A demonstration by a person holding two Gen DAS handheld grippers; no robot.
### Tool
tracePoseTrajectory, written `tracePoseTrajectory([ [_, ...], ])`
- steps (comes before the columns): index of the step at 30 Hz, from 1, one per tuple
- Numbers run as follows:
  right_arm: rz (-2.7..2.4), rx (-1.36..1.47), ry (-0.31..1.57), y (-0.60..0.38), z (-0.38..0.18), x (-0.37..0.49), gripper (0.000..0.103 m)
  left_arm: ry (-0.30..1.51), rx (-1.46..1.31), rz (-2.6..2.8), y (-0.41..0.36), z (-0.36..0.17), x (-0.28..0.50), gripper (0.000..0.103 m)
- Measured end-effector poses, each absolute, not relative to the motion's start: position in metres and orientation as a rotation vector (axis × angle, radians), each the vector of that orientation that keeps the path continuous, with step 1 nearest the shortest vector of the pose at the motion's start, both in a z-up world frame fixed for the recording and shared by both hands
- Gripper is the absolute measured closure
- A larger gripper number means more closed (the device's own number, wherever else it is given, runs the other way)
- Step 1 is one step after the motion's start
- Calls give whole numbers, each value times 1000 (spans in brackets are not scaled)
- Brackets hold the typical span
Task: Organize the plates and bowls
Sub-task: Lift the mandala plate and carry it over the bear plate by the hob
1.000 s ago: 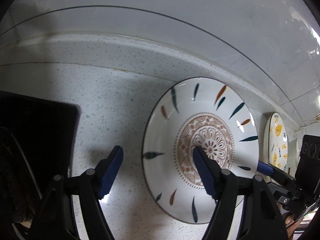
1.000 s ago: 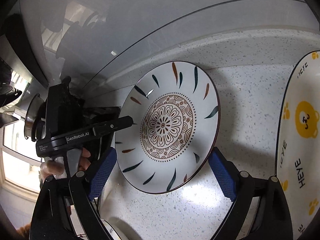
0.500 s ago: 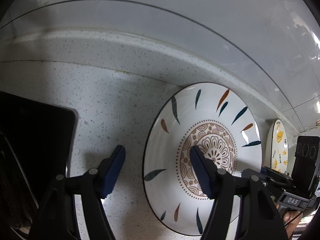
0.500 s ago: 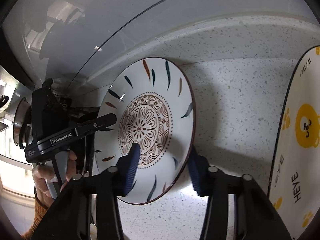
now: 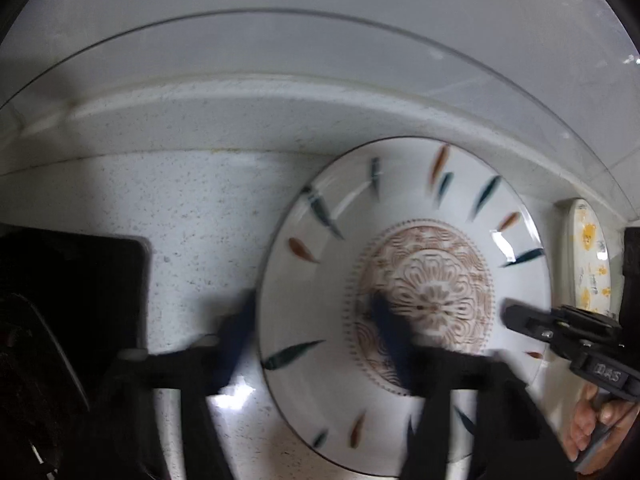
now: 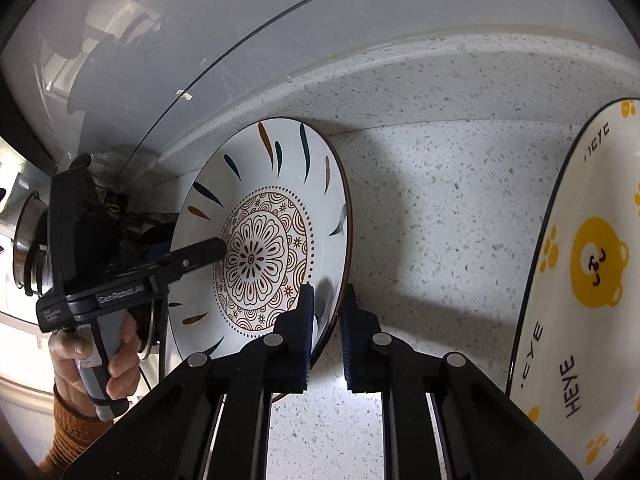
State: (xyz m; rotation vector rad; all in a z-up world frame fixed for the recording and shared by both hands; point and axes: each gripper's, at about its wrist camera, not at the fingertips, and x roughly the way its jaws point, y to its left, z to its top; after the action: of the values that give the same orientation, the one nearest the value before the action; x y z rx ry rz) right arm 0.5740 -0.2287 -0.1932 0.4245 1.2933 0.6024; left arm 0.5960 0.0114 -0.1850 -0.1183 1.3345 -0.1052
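A white plate [image 5: 400, 240] with a brown flower centre and leaf marks lies near the back of the speckled counter [image 5: 200, 208]. In the right wrist view the same plate [image 6: 260, 240] is tilted, and my right gripper [image 6: 327, 320] is shut on its near rim. My left gripper [image 5: 312, 334] is blurred and its jaws are closing. The plate's left rim stands between them, one finger outside and one over the bowl, and the pads do not press on it. From the right wrist view the left gripper [image 6: 188, 250] straddles the far rim. The right gripper [image 5: 520, 320] shows at the plate's right side.
A white plate with yellow bears [image 6: 580, 300] lies to the right, also seen as the bear plate [image 5: 588, 256]. A black panel [image 5: 72, 300] sits to the left. A raised counter lip and a glossy wall [image 5: 320, 60] close off the back. A metal pot [image 6: 24, 248] stands far left.
My right gripper's jaws have closed from wide apart onto the plate's rim, and the plate has tilted up. My left gripper's jaws have narrowed around the opposite rim.
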Motion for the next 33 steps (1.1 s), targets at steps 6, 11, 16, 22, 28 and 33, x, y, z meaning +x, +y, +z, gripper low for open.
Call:
tracePoseTrajectory([
  [6, 586, 369, 1278, -224, -188, 571, 91, 1325, -177, -106, 29, -180, 589, 82],
  [11, 568, 336, 1283, -220, -185, 564, 91, 1343, -230, -112, 42, -175, 575, 85],
  [16, 569, 321, 1281, -220, -175, 544, 91, 1347, -253, -105, 42, -164, 549, 86],
  [22, 578, 306, 1252, -226, -150, 508, 91, 1308, -261, -124, 44, -135, 507, 86],
  [28, 604, 279, 1217, -234, -118, 453, 91, 1311, -291, -155, 46, -109, 439, 85],
  [33, 630, 255, 1216, -239, -104, 401, 91, 1331, -265, -178, 44, -97, 377, 84],
])
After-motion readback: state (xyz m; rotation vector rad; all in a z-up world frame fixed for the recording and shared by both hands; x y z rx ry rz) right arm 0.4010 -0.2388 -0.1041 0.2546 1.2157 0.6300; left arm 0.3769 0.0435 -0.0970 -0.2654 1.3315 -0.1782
